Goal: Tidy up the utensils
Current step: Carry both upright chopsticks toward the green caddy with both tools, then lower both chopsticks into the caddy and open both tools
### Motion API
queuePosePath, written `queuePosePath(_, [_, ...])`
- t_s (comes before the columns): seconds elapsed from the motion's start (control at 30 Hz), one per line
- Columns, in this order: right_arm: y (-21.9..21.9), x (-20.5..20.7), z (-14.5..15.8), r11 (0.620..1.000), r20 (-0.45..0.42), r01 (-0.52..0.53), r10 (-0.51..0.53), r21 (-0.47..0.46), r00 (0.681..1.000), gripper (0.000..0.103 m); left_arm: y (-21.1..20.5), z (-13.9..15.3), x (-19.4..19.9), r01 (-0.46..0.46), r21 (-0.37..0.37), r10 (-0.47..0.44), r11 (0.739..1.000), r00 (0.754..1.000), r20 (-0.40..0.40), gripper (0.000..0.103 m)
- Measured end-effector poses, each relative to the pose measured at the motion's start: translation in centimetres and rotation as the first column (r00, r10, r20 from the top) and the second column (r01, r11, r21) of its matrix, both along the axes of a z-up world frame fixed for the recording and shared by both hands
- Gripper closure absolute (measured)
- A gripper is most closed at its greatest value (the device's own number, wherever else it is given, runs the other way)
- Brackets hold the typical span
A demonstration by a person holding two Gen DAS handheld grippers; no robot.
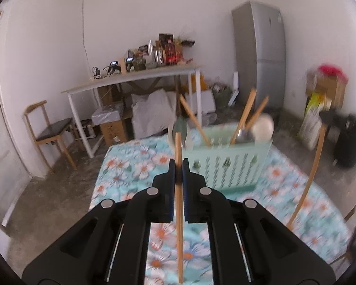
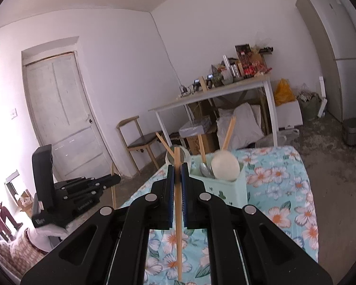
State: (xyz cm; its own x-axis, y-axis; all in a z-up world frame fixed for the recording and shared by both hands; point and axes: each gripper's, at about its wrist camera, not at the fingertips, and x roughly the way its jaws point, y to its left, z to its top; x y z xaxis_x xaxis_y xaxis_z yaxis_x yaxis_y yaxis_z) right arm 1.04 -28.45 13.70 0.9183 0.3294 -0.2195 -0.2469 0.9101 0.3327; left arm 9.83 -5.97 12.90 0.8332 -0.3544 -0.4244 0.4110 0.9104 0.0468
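Clamping one wooden chopstick (image 1: pixel 178 204) upright between its blue pads, left hand-held gripper (image 1: pixel 178 166) sits just in front of the mint-green utensil holder (image 1: pixel 227 163), jaws pinched tight on the stick, which runs from below the pads to above them. Right hand-held gripper (image 2: pixel 177 173) is likewise clenched on a second wooden chopstick (image 2: pixel 178 213), also near upright, just in front of the holder (image 2: pixel 227 190). In the left wrist view that second chopstick (image 1: pixel 308 182) shows right of the holder, leaning. Holder stands on a desk covered by a light-blue floral cloth (image 1: pixel 130 166); inside it are several wooden-handled utensils (image 1: pixel 245 116) sticking up at angles, a metal spoon (image 2: pixel 206 169) and a round white ladle-like head (image 2: pixel 225 168). Left of the holder in the right wrist view, a white-gloved hand (image 2: pixel 47 235) grips the left tool body. Behind the holder: a white side table (image 1: pixel 135 78) cluttered with bottles and boxes, a wooden chair (image 1: pixel 49 130) to its left, a grey fridge (image 1: pixel 261 52) to the right, a white door (image 2: pixel 64 114) far left. Picture blurred near right edge.
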Motion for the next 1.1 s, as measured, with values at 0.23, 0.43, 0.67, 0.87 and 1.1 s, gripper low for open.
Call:
queuePosePath(0.23, [-0.8,-1.1,1.5,1.000,0.052,0.018,-0.018,0.006,0.998,0.097,3.1,7.1,0.4,0.153,-0.338,-0.095,0.929,0.979,0.181,0.098])
queuePosePath(0.43, [-1.2,-1.2,1.7,1.000,0.055,0.018,-0.019,0.006,0.998,0.097,2.5,9.4,1.9,0.237,-0.469,-0.063,0.850,0.932,0.358,0.098])
queuePosePath(0.67, [-1.4,-0.7,1.6,1.000,0.033,0.015,-0.014,-0.009,0.999,0.097,-2.0,6.5,7.5,0.188,-0.465,-0.027,0.865,0.944,0.330,0.098])
queuePosePath(0.87, [-1.6,0.1,1.1,0.999,0.005,0.022,-0.022,-0.024,1.000,0.097,-4.2,2.9,10.4,0.151,-0.455,-0.019,0.878,0.959,0.281,0.098])
queuePosePath(1.1, [-1.7,0.8,2.0,0.999,0.019,0.021,-0.021,-0.027,1.000,0.097,-3.1,1.1,10.9,0.139,-0.459,-0.040,0.878,0.975,0.219,0.080])
